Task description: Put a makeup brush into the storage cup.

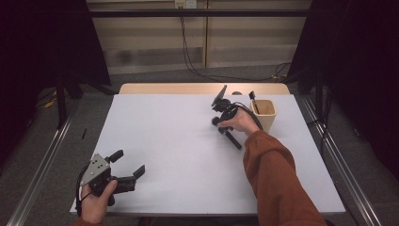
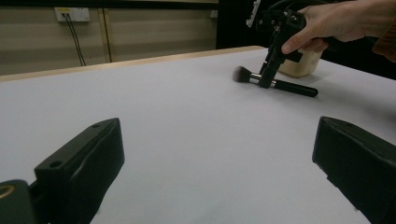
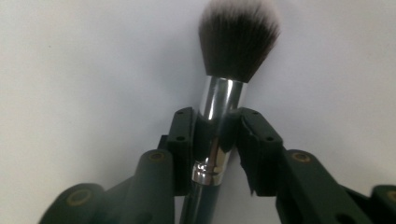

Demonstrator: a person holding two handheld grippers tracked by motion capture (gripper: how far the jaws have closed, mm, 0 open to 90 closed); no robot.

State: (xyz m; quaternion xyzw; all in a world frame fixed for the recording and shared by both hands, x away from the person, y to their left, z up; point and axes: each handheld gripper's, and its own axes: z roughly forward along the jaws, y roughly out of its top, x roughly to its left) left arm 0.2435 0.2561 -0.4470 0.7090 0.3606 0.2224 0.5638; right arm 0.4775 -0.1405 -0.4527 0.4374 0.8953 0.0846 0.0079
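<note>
A makeup brush (image 1: 233, 140) with a black handle, silver ferrule and dark white-tipped bristles (image 3: 238, 42) lies flat on the white table (image 1: 179, 155), just left of a tan cup (image 1: 264, 113). My right gripper (image 3: 217, 135) points down onto it. Its two black jaws stand on either side of the silver ferrule, pads against it. From the left gripper view, the right gripper (image 2: 266, 83) meets the brush (image 2: 289, 87) just behind the bristles. My left gripper (image 1: 128, 162) rests near the table's front left corner, jaws wide apart and empty (image 2: 215, 154).
The tan cup (image 2: 301, 65) holds another dark brush (image 1: 252, 100) upright. A wooden strip (image 1: 188, 88) runs along the table's far edge. Metal rails (image 1: 343, 174) flank the table on both sides. Cables hang on the back wall.
</note>
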